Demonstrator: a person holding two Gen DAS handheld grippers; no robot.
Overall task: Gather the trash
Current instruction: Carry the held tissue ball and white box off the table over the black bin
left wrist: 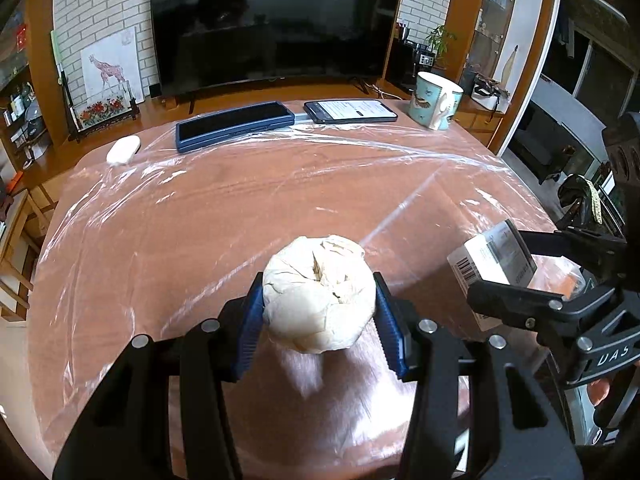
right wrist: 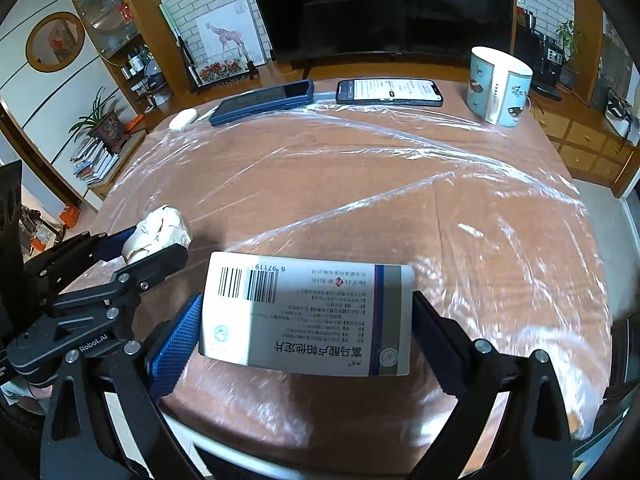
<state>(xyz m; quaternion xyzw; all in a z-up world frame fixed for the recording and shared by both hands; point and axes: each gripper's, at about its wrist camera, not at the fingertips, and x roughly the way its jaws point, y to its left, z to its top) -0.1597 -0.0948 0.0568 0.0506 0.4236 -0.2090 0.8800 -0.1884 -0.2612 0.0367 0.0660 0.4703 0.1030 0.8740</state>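
Two grippers, both loaded. Left gripper (left wrist: 319, 312) has its blue pads (left wrist: 251, 320) clamped on either side of a crumpled paper ball (left wrist: 320, 292), held above the near part of the table (left wrist: 224, 216). Right gripper (right wrist: 306, 332) is clenched on a white medicine box (right wrist: 308, 316), pads on its short ends, barcode side facing the camera, print upside down, also above the near edge. Ball and box sit near each other, not touching; box is on the ball's right. Table top is covered in clear plastic film (right wrist: 360, 184). Far edge: white mouse (left wrist: 123, 150), dark blue case (left wrist: 234, 125), lit phone (left wrist: 350, 111), mug (left wrist: 437, 100), side by side, well apart from both grippers. TV (left wrist: 276, 20) behind them.
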